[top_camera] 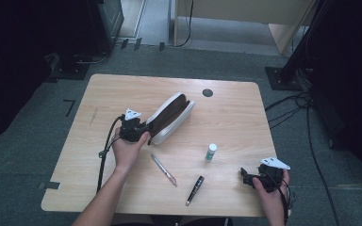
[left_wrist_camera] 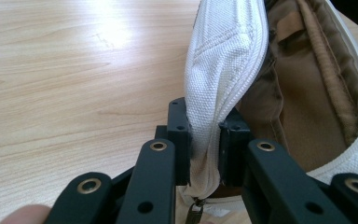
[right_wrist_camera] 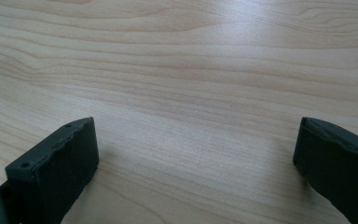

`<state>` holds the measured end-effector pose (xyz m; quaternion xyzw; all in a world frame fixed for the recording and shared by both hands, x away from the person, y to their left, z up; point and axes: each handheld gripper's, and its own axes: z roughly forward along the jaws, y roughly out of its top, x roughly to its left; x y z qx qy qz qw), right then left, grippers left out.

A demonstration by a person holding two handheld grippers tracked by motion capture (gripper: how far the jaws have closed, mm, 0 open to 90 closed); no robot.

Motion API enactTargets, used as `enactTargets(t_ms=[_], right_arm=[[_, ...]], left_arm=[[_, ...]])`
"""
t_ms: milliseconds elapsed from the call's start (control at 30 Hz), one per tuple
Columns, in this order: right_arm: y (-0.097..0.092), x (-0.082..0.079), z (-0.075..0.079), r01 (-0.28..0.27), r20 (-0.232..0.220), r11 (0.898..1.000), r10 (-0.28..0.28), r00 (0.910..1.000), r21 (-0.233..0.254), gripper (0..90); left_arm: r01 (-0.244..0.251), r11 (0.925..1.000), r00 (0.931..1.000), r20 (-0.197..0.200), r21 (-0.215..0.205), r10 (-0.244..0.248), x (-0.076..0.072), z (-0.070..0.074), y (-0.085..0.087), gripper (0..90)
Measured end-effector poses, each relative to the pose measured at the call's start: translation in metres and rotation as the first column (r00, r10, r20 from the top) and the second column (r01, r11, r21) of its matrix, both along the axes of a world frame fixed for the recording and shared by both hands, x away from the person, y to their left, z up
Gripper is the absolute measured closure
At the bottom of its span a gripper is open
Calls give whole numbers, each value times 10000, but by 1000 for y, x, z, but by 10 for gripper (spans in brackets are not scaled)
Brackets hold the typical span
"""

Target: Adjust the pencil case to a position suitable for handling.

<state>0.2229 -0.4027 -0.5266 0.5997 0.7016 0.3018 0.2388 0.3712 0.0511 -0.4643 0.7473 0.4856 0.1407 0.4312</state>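
Note:
A white canvas pencil case (top_camera: 170,117) with a brown lining lies unzipped at the table's middle. My left gripper (top_camera: 144,130) is shut on the near end of the case's white edge. In the left gripper view the white fabric of the pencil case (left_wrist_camera: 223,70) is pinched between the black jaws of the left gripper (left_wrist_camera: 204,140), and the brown inside gapes at the right. My right gripper (top_camera: 246,177) rests near the front right corner, open. In the right gripper view the right gripper (right_wrist_camera: 196,149) stands wide apart over bare wood.
A pink pen (top_camera: 164,170), a black pen (top_camera: 194,189) and a small white bottle with a green cap (top_camera: 210,152) lie on the table (top_camera: 122,94) between the two hands. A round cable hole (top_camera: 208,92) sits at the back. Cables trail on the floor at the right.

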Motion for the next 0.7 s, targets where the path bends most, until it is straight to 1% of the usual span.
enactTargets(t_ms=[167,267,400,433,533,600,700], right_arm=[[0,0,0,0,1,10000,0,10000,1,0],[0,0,0,2,-2,10000,-2,10000,2,0],[0,0,0,1,0,10000,-1,10000,-1,0],[0,0,0,2,0,10000,-2,10000,1,0],[0,0,0,1,0,10000,-1,10000,2,0],[0,0,0,-1,-1,10000,1,10000,0,0],[0,0,0,1,-1,10000,-1,10000,2,0]], left_arm=[[103,9998,9999,12,-163,-103,1,1,-2,802],[85,9996,10000,3,-260,-85,0,0,-6,800],[-61,9994,10000,57,-340,63,-2,1,-12,798],[-163,9991,9998,68,-381,165,-2,1,-13,798],[-390,9977,9992,-53,-563,388,-3,0,-17,801],[-424,9970,9990,-132,-650,417,-5,-1,-23,801],[-312,9973,9995,-85,-660,307,-11,-2,-34,799]])
